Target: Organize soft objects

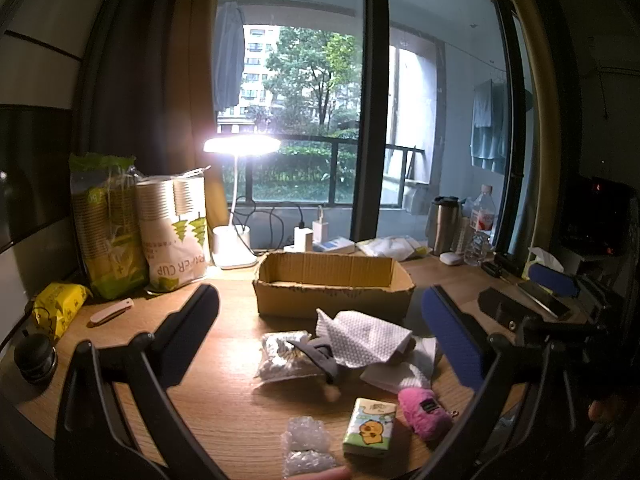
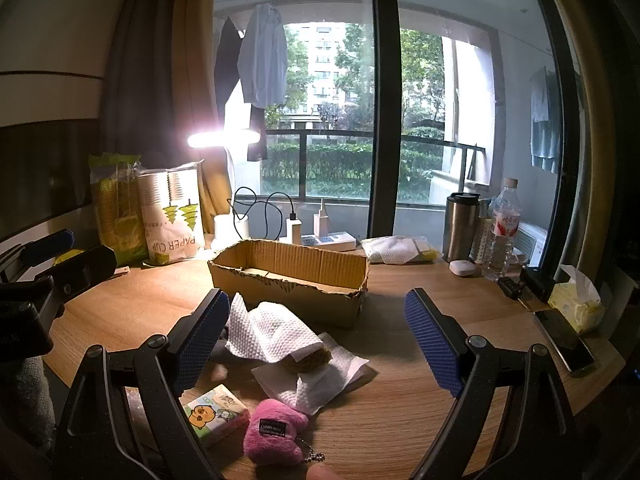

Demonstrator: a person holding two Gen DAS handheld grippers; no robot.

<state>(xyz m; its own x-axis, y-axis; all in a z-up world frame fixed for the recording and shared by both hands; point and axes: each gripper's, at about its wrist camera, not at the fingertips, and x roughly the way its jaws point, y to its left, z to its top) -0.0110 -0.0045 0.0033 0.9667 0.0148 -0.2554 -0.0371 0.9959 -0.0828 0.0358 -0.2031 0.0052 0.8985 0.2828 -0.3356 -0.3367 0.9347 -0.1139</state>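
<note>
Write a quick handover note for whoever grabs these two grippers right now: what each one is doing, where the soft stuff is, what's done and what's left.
Left gripper: open, empty, above the pile.
Right gripper: open, empty, above the same pile.
Cardboard box: at the back of the wooden desk; nothing soft visible inside.
In front of the box: white paper towels, pink plush keychain, tissue pack, bubble wrap, clear plastic bag.
Done: nothing visibly sorted yet.
Left: probably move each soft item into the box, starting with the paper towels nearest to it.
</note>
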